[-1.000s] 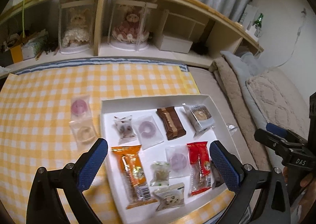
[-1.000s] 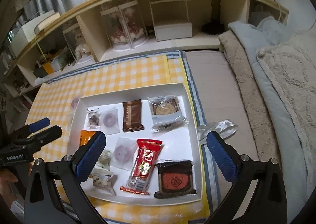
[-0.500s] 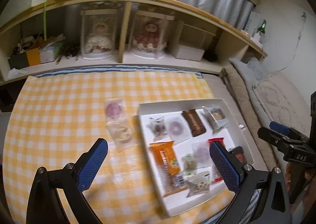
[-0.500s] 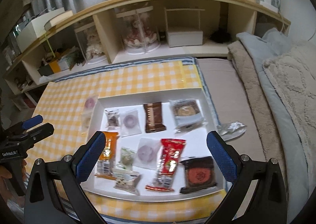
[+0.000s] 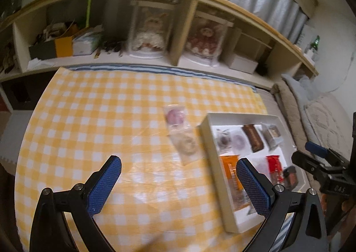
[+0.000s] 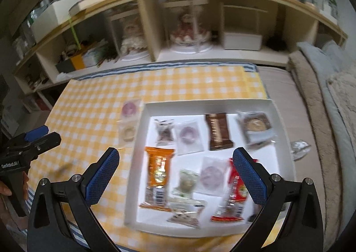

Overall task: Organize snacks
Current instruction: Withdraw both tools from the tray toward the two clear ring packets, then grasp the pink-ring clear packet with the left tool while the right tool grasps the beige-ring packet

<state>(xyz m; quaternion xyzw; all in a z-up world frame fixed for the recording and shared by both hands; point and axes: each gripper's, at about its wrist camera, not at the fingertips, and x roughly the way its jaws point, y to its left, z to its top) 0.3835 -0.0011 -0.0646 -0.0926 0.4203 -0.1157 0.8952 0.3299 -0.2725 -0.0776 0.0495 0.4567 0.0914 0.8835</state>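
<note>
While both grippers gape empty, two donut packets (image 5: pixel 181 132) ahead of left gripper (image 5: pixel 178 185), right gripper (image 6: pixel 175 176) over tray (image 6: pixel 282 141).

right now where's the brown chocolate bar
In the right wrist view the brown chocolate bar lies in the white tray's back row, between a purple ring snack and a cookie pack.

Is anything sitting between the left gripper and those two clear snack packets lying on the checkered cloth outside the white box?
Nothing visible. The left gripper is open above bare checkered cloth, and the pink packet and the pale ring packet lie ahead of it, left of the white box. The view is motion-blurred, so small clutter could be missed.
</note>
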